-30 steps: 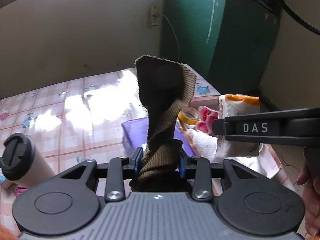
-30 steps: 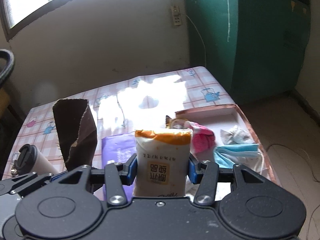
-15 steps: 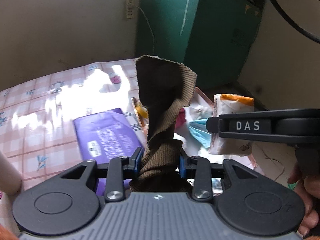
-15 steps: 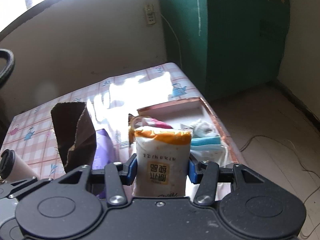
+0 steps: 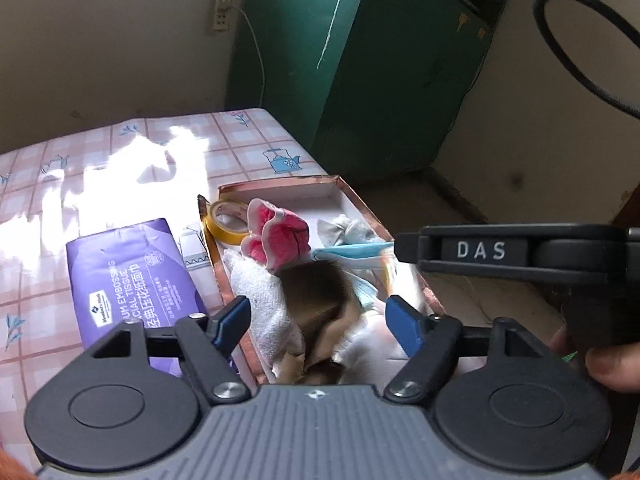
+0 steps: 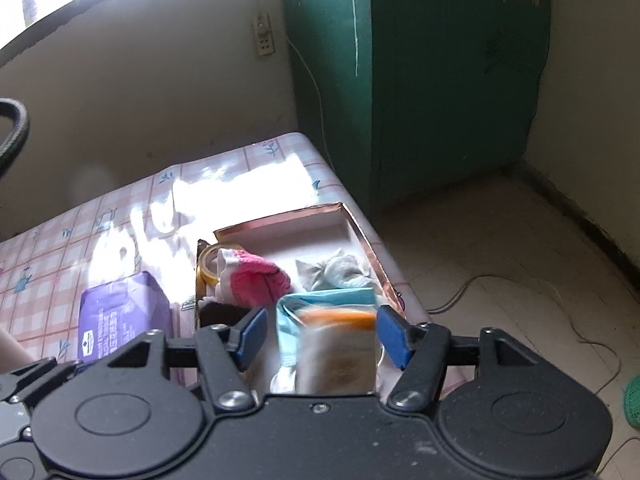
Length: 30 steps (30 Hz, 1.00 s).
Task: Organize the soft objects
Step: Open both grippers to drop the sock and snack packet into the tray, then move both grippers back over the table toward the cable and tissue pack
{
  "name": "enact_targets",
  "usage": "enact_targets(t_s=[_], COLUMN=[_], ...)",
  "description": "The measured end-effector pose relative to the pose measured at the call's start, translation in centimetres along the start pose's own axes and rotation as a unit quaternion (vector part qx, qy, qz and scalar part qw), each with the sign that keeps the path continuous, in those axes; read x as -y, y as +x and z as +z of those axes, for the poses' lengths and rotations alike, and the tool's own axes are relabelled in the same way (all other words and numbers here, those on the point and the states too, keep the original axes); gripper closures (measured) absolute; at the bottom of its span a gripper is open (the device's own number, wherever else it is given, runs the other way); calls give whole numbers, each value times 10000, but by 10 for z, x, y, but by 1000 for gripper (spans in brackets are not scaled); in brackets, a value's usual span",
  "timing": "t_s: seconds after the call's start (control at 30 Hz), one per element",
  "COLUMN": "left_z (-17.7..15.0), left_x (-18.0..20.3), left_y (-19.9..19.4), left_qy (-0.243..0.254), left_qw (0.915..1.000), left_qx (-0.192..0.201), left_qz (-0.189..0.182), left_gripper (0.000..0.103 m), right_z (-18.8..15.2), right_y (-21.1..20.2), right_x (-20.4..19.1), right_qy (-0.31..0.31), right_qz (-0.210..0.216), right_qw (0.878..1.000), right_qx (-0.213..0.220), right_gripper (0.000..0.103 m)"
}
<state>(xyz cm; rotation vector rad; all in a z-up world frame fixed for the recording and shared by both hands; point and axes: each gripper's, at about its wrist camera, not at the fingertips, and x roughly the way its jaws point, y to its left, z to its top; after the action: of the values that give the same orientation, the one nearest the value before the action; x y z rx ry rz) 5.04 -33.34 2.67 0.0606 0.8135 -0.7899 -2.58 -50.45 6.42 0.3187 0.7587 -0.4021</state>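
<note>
My left gripper hangs over the copper-rimmed box with its jaws opening. A brown knit cloth, blurred, drops between the blue pads without touching them, onto a white towel. My right gripper is over the same box, its jaws opening too. A small tissue packet with an orange top, blurred, slips down between its pads. A pink-and-white sock, a blue face mask and a grey cloth lie inside.
A purple facial-tissue pack lies on the checked tablecloth left of the box. A yellow tape roll sits at the box's left corner. The table edge and bare floor are just right of the box; a green cabinet stands behind.
Both grippers moved over the box and tipped downward. Both jaws have spread; the brown cloth and the tissue packet, gripped upright before, are now loose and falling.
</note>
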Motion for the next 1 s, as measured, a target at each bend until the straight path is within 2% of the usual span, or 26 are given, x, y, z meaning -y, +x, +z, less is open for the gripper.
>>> enact_targets(t_s=[0.1, 0.23, 0.33, 0.5, 1.0], left_z=[2, 1, 1, -1, -15], left_x=[-4, -8, -16, -35, -101], left_y=[-3, -21, -38, -64, -130], left_qy=[-49, -73, -115, -170, -669], left_qw=[9998, 9981, 9944, 9879, 9725], left_qx=[37, 105, 179, 311, 513], left_qz=[170, 610, 1037, 1512, 2171], left_gripper=[27, 26, 23, 18, 16], right_z=[-2, -9, -10, -13, -26], right_y=[-3, -14, -17, -23, -32], right_x=[-2, -14, -27, -53, -157], right_qy=[30, -80, -138, -265, -861], right_qz=[73, 59, 4, 205, 901], right_qw=[10000, 9998, 9997, 9990, 9920], right_qx=[15, 150, 224, 289, 207], right_gripper=[30, 30, 30, 30, 30])
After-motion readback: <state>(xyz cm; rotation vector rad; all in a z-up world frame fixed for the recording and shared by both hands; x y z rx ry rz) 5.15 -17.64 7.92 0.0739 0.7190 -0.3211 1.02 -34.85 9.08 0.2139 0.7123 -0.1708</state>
